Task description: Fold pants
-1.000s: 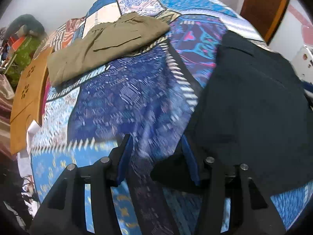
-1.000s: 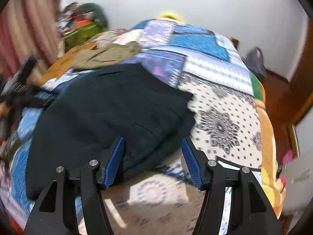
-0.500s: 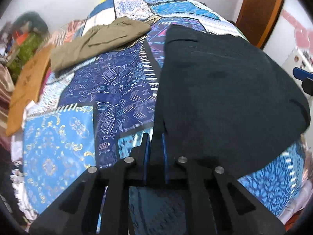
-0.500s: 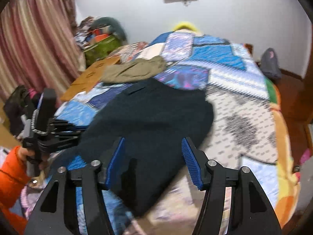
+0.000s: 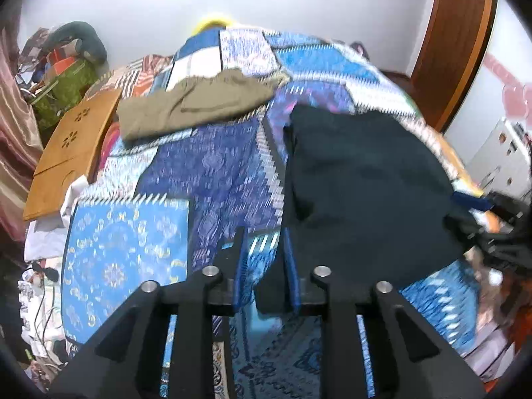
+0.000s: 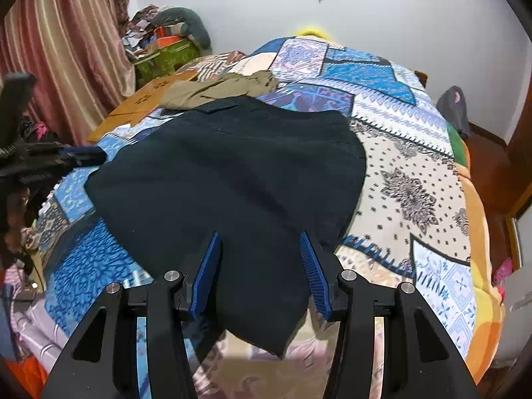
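Dark navy pants (image 6: 232, 179) lie spread on the patchwork bedspread (image 6: 415, 179); they also show in the left wrist view (image 5: 365, 183). My left gripper (image 5: 264, 266) is partly open, a gap between its blue pads; the pants' left corner lies by the right pad, and no cloth is held between the pads. My right gripper (image 6: 261, 272) is open, its pads either side of the pants' near end, just above the cloth. The right gripper shows at the pants' right edge in the left wrist view (image 5: 478, 202).
Folded olive pants (image 5: 199, 103) lie at the far left of the bed. A wooden board (image 5: 69, 153) lies along the bed's left side. Curtains (image 6: 60, 43) and clutter stand at left; a wooden door (image 5: 459, 40) at right.
My left gripper was shut on the pants' corner half a second ago; now its jaws have parted and it has pulled back. My right gripper stayed open and moved over the pants' near end.
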Action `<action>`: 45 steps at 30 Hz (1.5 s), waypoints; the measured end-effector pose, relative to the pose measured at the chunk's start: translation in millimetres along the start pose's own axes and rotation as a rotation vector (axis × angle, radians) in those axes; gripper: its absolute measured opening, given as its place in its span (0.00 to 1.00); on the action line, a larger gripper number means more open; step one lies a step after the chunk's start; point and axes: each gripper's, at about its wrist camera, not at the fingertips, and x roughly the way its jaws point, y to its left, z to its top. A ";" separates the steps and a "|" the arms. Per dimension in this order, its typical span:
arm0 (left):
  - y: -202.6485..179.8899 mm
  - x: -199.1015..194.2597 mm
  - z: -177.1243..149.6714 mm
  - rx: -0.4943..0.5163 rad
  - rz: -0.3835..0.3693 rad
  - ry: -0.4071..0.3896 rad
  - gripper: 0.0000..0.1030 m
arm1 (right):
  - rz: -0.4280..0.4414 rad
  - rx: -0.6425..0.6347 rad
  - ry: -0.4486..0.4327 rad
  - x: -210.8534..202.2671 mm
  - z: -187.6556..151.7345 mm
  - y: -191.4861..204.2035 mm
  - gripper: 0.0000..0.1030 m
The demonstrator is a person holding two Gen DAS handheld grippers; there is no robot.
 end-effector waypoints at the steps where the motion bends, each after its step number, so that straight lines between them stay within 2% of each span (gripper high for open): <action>1: -3.0 -2.7 5.4 0.004 -0.007 -0.014 0.26 | -0.020 -0.009 -0.005 1.3 1.2 -0.3 0.44; 2: -6.8 -5.0 11.2 0.012 -0.016 -0.028 0.28 | -0.029 -0.008 -0.007 1.5 1.9 -1.4 0.44; 4: -15.5 -6.3 20.6 0.029 -0.029 -0.048 0.32 | 0.005 0.031 0.003 -1.3 4.3 -7.7 0.44; 7: -32.1 -4.0 36.1 0.058 -0.068 -0.073 0.44 | 0.037 0.080 -0.005 -10.4 9.6 -15.4 0.44; 9: -42.8 1.1 43.3 0.080 -0.092 -0.084 0.44 | 0.041 0.096 -0.030 -18.2 16.1 -19.3 0.44; 10: -49.2 4.5 45.8 0.098 -0.107 -0.091 0.43 | 0.046 0.100 -0.048 -21.2 20.3 -20.7 0.44; 13: -66.4 21.8 53.2 0.154 -0.161 -0.063 0.18 | 0.068 0.103 -0.099 -23.4 36.0 -21.6 0.44; 14: -71.9 28.7 55.0 0.168 -0.183 -0.044 0.17 | 0.072 0.098 -0.106 -20.2 41.1 -20.5 0.44; 19: -88.5 55.3 56.8 0.221 -0.201 -0.002 0.17 | 0.108 0.039 -0.053 16.5 57.3 -9.9 0.41; 21: -86.7 67.4 56.9 0.211 -0.194 0.025 0.17 | 0.103 0.023 -0.016 32.2 56.9 -7.9 0.40; 23: -81.0 81.3 56.4 0.189 -0.179 0.052 0.17 | 0.093 0.015 0.006 43.9 53.4 -8.9 0.34; 25: -79.3 91.6 53.4 0.185 -0.163 0.061 0.15 | 0.072 0.013 0.003 46.5 50.3 -11.9 0.27; 29: -80.0 101.4 52.5 0.169 -0.146 0.070 0.14 | 0.084 0.040 0.013 46.6 49.8 -18.5 0.25; 35: -69.7 83.6 52.8 0.127 -0.175 0.067 0.14 | 0.077 0.061 0.007 28.1 48.1 -20.2 0.29; 37: -66.1 70.1 52.1 0.120 -0.177 0.052 0.14 | 0.073 0.077 -0.009 17.2 46.9 -23.8 0.44; 39: -64.8 58.0 52.5 0.121 -0.157 0.030 0.16 | 0.040 0.087 -0.034 2.7 45.4 -28.7 0.50; 42: -58.3 37.2 51.2 0.126 -0.108 -0.020 0.36 | -0.001 0.087 -0.054 -13.6 44.8 -33.6 0.50; 43: -55.0 30.9 50.9 0.120 -0.098 -0.036 0.46 | -0.007 0.092 -0.057 -18.7 44.7 -35.6 0.50; 44: -51.3 24.4 50.7 0.113 -0.084 -0.055 0.49 | -0.012 0.101 -0.064 -25.1 44.2 -38.1 0.52; 45: -48.6 19.8 50.6 0.110 -0.072 -0.069 0.49 | -0.016 0.107 -0.066 -28.4 44.2 -40.1 0.60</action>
